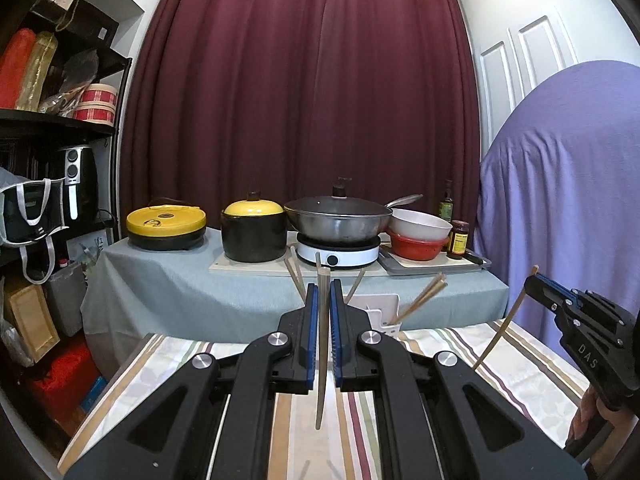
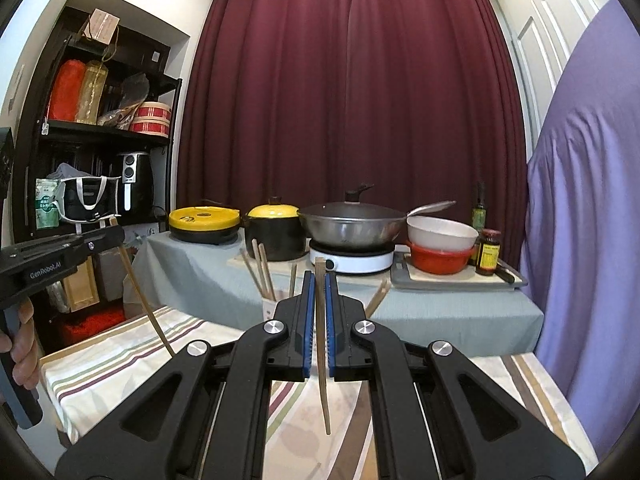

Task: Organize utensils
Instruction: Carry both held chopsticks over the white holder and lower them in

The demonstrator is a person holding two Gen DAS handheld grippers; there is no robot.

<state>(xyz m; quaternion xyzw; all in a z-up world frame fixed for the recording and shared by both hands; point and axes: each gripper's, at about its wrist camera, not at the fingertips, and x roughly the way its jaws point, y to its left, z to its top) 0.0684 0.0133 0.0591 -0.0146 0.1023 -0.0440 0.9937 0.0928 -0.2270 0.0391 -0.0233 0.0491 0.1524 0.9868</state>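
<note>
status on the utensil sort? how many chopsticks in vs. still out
Done: several chopsticks already stand in the white holder on the striped cloth; exact count is unclear. In hand: the left gripper is shut on one chopstick, and the right gripper is shut on another chopstick, both held above the cloth, not yet in the holder. Left: drop these two in. No other loose utensils show.
</note>
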